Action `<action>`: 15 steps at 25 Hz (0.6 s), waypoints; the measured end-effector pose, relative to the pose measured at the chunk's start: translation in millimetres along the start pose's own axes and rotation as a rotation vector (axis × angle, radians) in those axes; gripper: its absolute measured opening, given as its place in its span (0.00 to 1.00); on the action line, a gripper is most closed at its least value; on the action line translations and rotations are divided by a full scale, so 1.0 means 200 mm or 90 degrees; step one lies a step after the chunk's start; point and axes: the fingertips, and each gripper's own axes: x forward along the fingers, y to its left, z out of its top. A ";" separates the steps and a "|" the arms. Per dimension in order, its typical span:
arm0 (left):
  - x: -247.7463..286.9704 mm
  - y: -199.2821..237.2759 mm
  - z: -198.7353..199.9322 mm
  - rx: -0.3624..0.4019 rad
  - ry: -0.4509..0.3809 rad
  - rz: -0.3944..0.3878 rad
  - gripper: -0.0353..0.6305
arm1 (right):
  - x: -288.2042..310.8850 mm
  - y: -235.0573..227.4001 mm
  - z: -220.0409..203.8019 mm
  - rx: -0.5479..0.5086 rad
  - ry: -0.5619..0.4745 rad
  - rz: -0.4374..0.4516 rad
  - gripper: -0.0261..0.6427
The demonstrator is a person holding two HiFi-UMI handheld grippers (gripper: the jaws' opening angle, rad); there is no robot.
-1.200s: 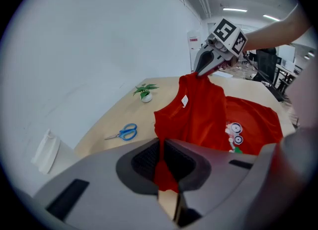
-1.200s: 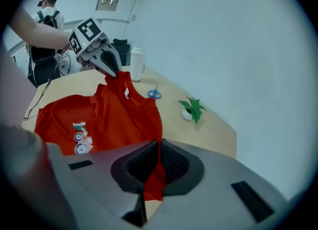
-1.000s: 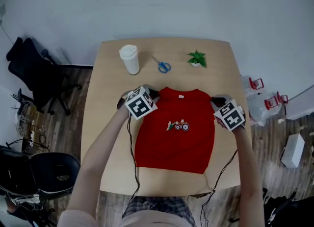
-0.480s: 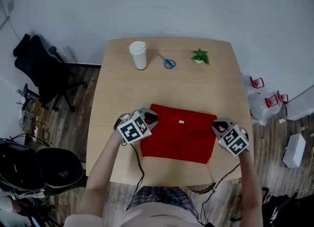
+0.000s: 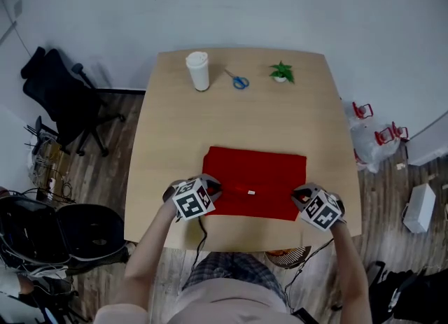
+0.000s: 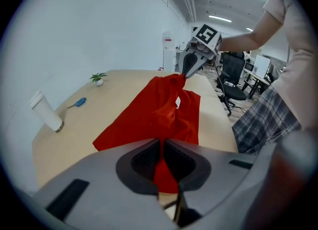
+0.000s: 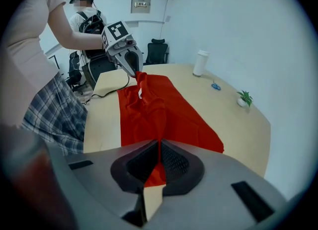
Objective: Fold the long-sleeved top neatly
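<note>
Red long-sleeved top (image 5: 255, 175) lies doubled over, its upper layer pinched up at both near corners. Risk: cloth sags between the two grips, so that layer could land creased or askew of the one below, and a thin pinch could slip on one side.

Left hand-held gripper (image 5: 208, 189) clamps the near-left corner, right hand-held gripper (image 5: 301, 196) the near-right, jaws almost together on fabric. Top sits across the tabletop (image 5: 175, 134) by its near edge, well apart from cup (image 5: 198, 71), scissors (image 5: 239, 81) and plant (image 5: 281, 72) at the far edge.
</note>
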 end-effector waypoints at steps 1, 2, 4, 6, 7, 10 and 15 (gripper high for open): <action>0.02 -0.03 -0.02 0.000 0.007 -0.003 0.10 | 0.01 0.03 -0.02 -0.001 0.007 0.007 0.08; 0.03 -0.06 -0.04 0.002 0.014 -0.006 0.10 | 0.03 0.07 -0.05 -0.005 0.016 0.014 0.08; 0.06 -0.11 -0.08 0.003 0.027 -0.016 0.10 | 0.07 0.13 -0.10 -0.017 0.033 0.027 0.08; 0.09 -0.16 -0.13 0.001 0.038 -0.028 0.10 | 0.12 0.19 -0.14 -0.024 0.046 0.039 0.08; 0.11 -0.18 -0.15 -0.002 0.044 -0.035 0.10 | 0.14 0.21 -0.16 -0.024 0.053 0.045 0.08; 0.17 -0.23 -0.21 -0.014 0.060 -0.052 0.10 | 0.22 0.26 -0.22 -0.013 0.070 0.059 0.08; 0.21 -0.26 -0.24 -0.055 0.060 -0.057 0.11 | 0.29 0.28 -0.29 0.036 0.073 0.058 0.09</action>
